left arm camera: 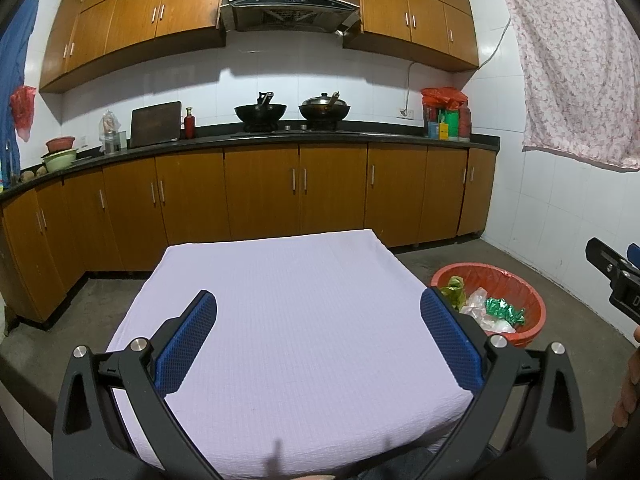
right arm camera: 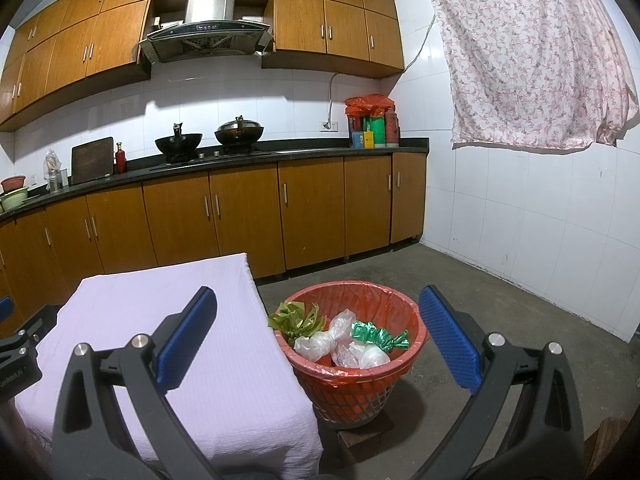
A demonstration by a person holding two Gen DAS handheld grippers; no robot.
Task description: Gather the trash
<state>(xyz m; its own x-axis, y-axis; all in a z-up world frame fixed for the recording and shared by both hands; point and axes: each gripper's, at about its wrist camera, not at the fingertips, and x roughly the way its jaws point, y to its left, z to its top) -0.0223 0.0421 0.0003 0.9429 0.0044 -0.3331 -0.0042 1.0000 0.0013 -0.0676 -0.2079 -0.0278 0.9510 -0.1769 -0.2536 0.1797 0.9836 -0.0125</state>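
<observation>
A red mesh basket [right arm camera: 348, 392] lined with a red bag stands on the floor right of the table; it shows too in the left wrist view as the basket [left arm camera: 532, 304]. Inside lie a green leafy scrap [right arm camera: 296, 320], clear plastic bags [right arm camera: 340, 344] and a shiny green wrapper [right arm camera: 380, 336]. My left gripper [left arm camera: 318, 312] hovers open over the lilac tablecloth [left arm camera: 280, 300], nothing between its blue pads. My right gripper [right arm camera: 318, 312] is open above the table's right edge and the basket, empty. The right gripper's body [left arm camera: 616, 276] shows at the left view's right edge.
Wooden cabinets [left arm camera: 260, 196] and a dark counter [left arm camera: 320, 138] with two woks [left arm camera: 260, 112] run along the back wall. A white tiled wall [right arm camera: 520, 220] with a floral cloth [right arm camera: 532, 56] closes the right side. Grey concrete floor [right arm camera: 460, 276] surrounds the basket. A person's hand [left arm camera: 628, 392] is at far right.
</observation>
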